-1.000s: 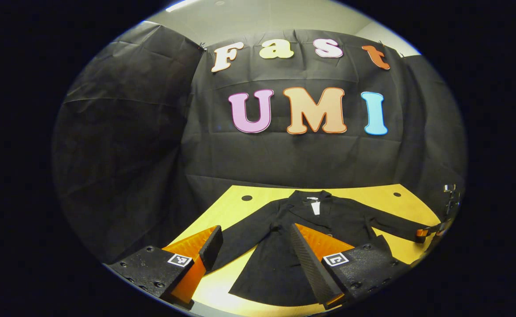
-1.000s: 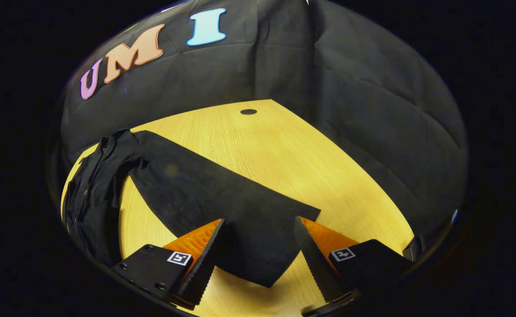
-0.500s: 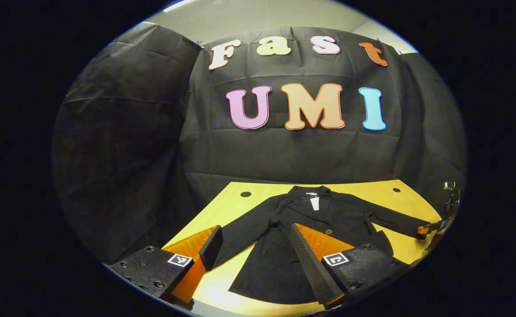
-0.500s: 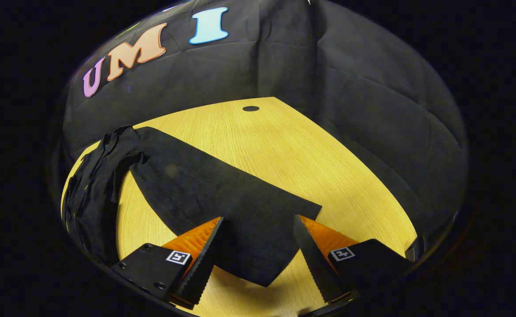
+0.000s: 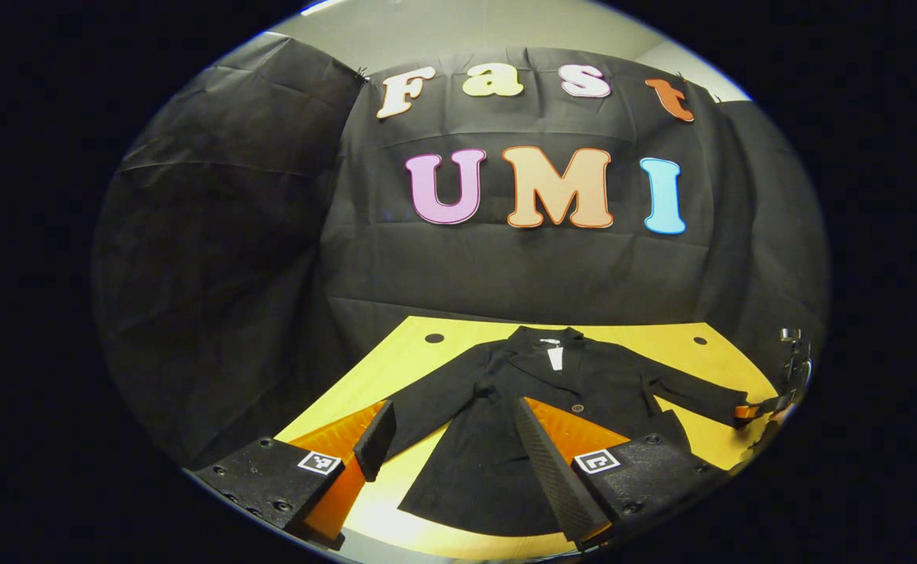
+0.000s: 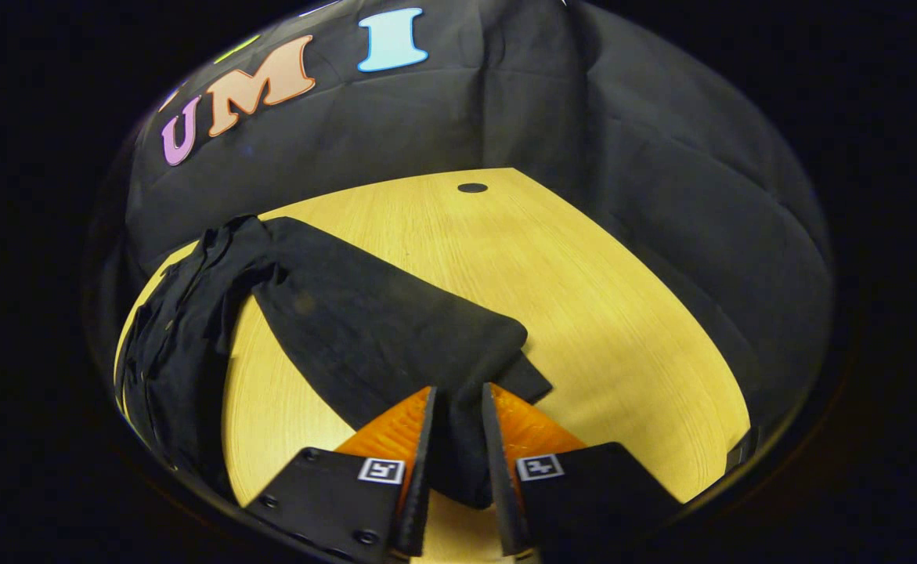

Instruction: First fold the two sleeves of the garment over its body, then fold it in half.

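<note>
**Right cuff pinched, left sleeve waiting**

While the black jacket (image 5: 536,407) lies face up and spread flat on the yellow wooden table (image 6: 552,258), collar toward the booth's back wall, we have the right gripper (image 6: 458,439) nearly closed with the end of the right sleeve (image 6: 395,329) between its fingers. The cloth bunches up just ahead of the tips, so we judge both fingers to be pressing on the cuff. In the left gripper view that same gripper shows far off at the sleeve's end (image 5: 744,411).

Our left gripper (image 5: 454,439) hangs above the near edge of the table with its fingers wide apart, holding nothing; the left sleeve (image 5: 435,411) runs diagonally toward it and the hem lies between its fingers.

We expect the fabric to be soft, fairly thick and matte, light enough to lift by one corner but limp, so it will sag and drag instead of keeping its shape. The cuff is the sensible place to hold: from there the sleeve can be laid across the chest. A pinch that takes only the top layer may slip, so we want both layers of the cuff caught.
</note>
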The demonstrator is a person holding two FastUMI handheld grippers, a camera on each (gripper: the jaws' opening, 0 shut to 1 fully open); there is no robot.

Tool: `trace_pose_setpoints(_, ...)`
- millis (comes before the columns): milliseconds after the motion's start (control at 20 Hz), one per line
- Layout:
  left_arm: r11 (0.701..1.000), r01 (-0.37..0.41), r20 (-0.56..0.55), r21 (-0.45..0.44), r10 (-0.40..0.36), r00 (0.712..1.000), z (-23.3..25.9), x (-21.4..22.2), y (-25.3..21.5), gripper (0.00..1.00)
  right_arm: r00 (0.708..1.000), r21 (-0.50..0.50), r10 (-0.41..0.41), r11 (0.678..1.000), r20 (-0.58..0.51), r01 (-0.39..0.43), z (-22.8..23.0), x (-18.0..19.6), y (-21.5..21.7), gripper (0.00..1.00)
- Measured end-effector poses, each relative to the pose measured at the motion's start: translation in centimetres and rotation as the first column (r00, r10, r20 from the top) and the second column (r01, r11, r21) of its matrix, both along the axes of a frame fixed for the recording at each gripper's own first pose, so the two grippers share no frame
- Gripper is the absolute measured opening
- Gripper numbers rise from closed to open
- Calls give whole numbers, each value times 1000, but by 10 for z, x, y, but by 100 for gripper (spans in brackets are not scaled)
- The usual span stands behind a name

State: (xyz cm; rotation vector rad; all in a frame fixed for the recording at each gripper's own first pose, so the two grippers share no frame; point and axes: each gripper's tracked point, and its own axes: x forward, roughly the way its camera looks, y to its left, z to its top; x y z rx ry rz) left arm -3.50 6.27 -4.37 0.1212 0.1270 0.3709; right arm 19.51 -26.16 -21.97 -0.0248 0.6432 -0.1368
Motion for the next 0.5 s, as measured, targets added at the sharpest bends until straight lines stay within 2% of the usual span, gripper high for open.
trace_pose_setpoints(100, 1000, -1, -4, 4, 1, 1000, 1, -1, -1, 92, 1000, 14, -6, 1000, -3, 6, 0, -1, 3, 22)
trace_pose_setpoints(200, 1000, 3, -4, -1, -3, 1000, -1, -1, -5, 92, 1000, 36, -14, 999, -16, 14, 0, -2, 5, 20)
trace_pose_setpoints(250, 1000, 6, -4, -6, -6, 1000, -1, -1, -7, 92, 1000, 44, -20, 999, -15, 20, 0, -1, 7, 7)
trace_pose_setpoints(350, 1000, 7, -9, -11, -7, 1000, -5, -3, -10, 92, 1000, 39, -18, 999, -18, 19, 0, -2, 7, 4)
trace_pose_setpoints(400, 1000, 5, -12, -10, -5, 1000, -7, -5, -9, 92, 1000, 28, -14, 999, -16, 15, -1, 0, 6, 7)
trace_pose_setpoints(450, 1000, 0, -15, -10, -1, 1000, -8, -7, -9, 92, 1000, 19, -14, 1000, -16, 14, 2, -1, 7, 3)
trace_pose_setpoints(500, 1000, -4, -16, -11, 4, 1000, -9, -9, -9, 92, 1000, 14, -15, 1000, -19, 16, 2, -2, 7, 3)
